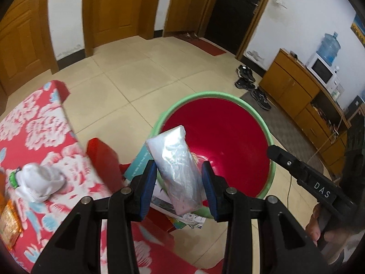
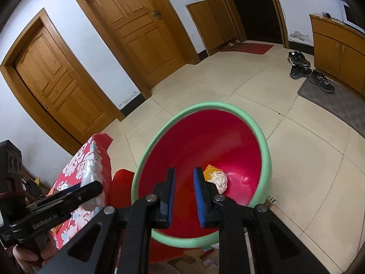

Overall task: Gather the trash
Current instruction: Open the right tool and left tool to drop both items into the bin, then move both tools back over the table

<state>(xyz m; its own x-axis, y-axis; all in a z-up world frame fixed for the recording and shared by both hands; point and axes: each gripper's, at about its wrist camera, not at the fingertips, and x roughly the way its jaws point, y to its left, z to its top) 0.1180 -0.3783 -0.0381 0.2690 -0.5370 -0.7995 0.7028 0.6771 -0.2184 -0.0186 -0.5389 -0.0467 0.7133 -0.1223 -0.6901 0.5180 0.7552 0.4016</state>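
**Left claw over bin with wrapped packet; right claw empty above bin**

Counted: one bin (image 1: 228, 137), red inside with a pale green rim, seen in both wrist views. One clear-plastic-wrapped white packet (image 1: 178, 171). One white sock (image 1: 41, 182) on the surface. One orange snack wrapper (image 1: 9, 223) at the near left edge of the surface, partly cut off. One small green item (image 1: 12, 178) just beside the sock, too blurred to identify. Three dark shoes (image 2: 310, 68) on the floor by the wooden cabinet (image 2: 337, 52), one of them on a grey mat (image 2: 337, 105). One red stool (image 2: 121, 189) between surface and bin. One water jug (image 1: 328, 48) and one white microwave (image 1: 321, 70) on the cabinet top.

Left claw (image 1: 180, 182): blue pads set apart about the width of the packet, which sits between them, tilted, upper end leaning left over the near rim of the bin. Left pad touching the packet; contact on the right pad not clear, so cannot tell whether gripped or loose.

Right claw (image 2: 184, 196): narrow gap between the pads, nothing held, positioned over the near rim of the bin and pointing into it.

Bin contents, right wrist view: one crumpled white paper wad (image 2: 219, 180) at the bottom, touching one orange-yellow wrapper (image 2: 209, 170) partly hidden behind the right pad. Remainder of bin floor red and bare.

Surface (image 1: 45, 137): red cloth with white and blue flower print, left of the bin. Printed papers (image 1: 194, 219) lying under the bin's near edge.
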